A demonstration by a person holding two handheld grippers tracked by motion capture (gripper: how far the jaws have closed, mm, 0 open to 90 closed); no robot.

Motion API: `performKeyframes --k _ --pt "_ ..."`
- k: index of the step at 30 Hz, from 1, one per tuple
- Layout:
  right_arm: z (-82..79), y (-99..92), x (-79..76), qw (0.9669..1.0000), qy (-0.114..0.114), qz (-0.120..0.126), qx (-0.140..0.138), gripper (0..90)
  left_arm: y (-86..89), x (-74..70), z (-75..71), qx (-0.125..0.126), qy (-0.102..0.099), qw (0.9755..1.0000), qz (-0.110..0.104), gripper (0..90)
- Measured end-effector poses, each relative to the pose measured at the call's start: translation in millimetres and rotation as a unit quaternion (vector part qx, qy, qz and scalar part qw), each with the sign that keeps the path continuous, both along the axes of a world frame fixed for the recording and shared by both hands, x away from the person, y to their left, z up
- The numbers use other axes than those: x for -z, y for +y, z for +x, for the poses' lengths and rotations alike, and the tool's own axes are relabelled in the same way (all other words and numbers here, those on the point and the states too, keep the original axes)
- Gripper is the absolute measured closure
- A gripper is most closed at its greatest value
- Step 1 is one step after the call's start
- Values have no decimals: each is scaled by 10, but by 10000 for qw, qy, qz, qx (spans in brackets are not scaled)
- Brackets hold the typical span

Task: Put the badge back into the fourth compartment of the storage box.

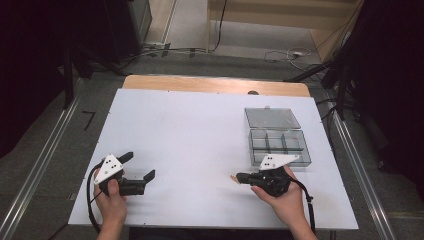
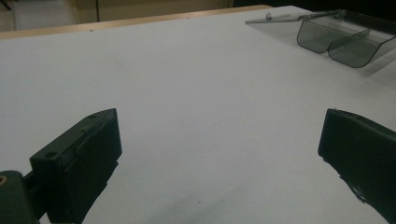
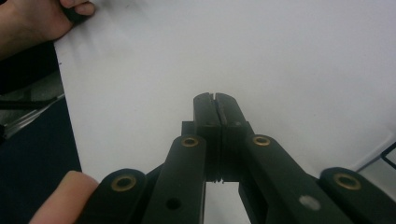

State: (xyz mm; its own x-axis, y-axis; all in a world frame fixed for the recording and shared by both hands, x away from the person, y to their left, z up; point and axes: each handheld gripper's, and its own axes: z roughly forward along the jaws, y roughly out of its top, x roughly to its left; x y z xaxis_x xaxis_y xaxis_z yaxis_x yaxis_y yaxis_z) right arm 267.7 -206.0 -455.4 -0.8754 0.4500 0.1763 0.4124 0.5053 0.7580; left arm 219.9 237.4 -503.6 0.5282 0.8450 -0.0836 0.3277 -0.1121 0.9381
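Observation:
My left gripper [image 1: 139, 166] rests on the white table [image 1: 200, 145] near its front left corner, held by a hand. Its jaws stand wide apart with only bare table between them, as the left gripper view [image 2: 219, 154] confirms. My right gripper [image 1: 241, 177] lies near the front right, pointing left across the table, in the person's right hand [image 1: 285, 200]. Its two black jaws are pressed together with nothing between them, as seen in the right gripper view [image 3: 215, 99]. A clear grey compartment box [image 1: 279, 145] with its lid [image 1: 271, 118] laid open behind it sits just beyond the right gripper.
The box [image 2: 343, 39] appears far right in the left gripper view. The table's wooden far edge [image 1: 215, 84] borders a grey floor with cables. Metal rails [image 1: 45, 150] run along both sides. The other hand [image 3: 32, 21] shows at the top left of the right gripper view.

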Motion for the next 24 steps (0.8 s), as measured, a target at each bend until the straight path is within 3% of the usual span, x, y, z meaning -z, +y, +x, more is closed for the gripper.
performKeyframes --k 24 --pt "85 -121 -36 9997 -48 77 237 874 -2 -1 -2 1 11 10000 20 2"
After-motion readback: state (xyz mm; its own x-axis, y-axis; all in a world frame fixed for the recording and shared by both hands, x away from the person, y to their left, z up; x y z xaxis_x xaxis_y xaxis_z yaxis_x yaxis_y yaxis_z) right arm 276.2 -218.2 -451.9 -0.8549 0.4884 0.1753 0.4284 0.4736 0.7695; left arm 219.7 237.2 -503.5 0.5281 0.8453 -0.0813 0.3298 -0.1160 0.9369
